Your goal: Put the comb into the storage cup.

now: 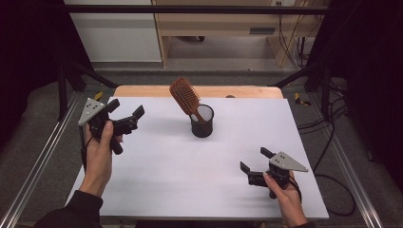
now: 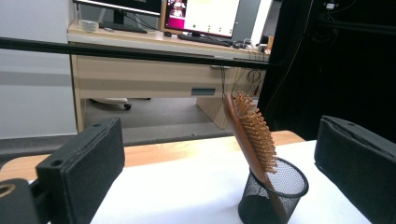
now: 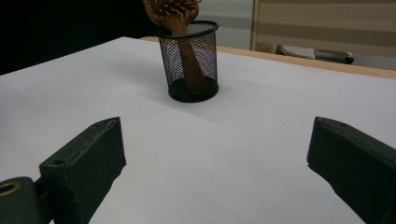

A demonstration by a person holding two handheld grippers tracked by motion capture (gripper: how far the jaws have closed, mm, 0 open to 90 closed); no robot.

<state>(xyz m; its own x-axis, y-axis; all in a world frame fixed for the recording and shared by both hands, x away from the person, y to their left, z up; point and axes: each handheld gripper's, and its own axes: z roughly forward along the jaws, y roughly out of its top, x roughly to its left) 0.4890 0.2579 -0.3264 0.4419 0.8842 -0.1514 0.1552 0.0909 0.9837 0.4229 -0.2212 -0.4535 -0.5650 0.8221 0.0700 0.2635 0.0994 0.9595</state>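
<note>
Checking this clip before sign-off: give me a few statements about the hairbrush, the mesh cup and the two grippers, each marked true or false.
1. The hairbrush stands handle-down in the black mesh cup. True.
2. The brush stands bolt upright. False: it leans, its head tilted past the cup's rim.
3. The left gripper is shut on the brush. False: its jaws are open and apart from the brush and cup.
4. The right gripper is open, above the white table surface and short of the cup. True.
5. The cup lies on its side. False: it stands upright on its base.
</note>
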